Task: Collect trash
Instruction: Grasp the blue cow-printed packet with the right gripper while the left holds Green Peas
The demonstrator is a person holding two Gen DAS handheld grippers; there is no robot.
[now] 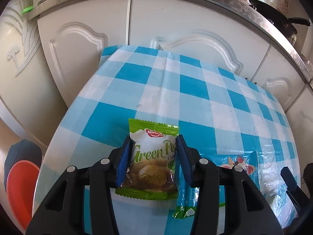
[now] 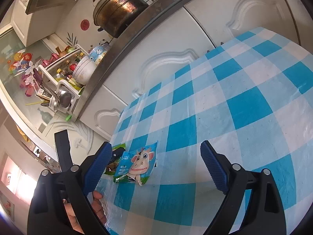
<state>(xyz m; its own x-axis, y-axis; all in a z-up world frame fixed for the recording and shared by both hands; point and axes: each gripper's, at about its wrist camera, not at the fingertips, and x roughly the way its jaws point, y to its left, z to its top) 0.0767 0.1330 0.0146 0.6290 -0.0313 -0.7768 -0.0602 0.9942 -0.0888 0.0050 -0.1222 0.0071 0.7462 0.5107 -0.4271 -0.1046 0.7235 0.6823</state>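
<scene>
Left wrist view: orange bowl (image 1: 21,186) beside the table, contents not visible. Left gripper (image 1: 153,156) clenched on green snack packet (image 1: 152,162), which lies on the blue-checked tablecloth (image 1: 195,90). Right wrist view: right gripper (image 2: 156,168) spread wide, empty; cartoon-cow wrapper (image 2: 140,164) lies flat; white cabinets (image 2: 176,39) behind.

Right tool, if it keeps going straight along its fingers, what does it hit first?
Probably just the checked tablecloth. The right tool is open, with nothing between its fingers; the cow wrapper lies left of centre, near the left finger, and might get clipped. Depth is hard to judge in the fisheye view.
</scene>
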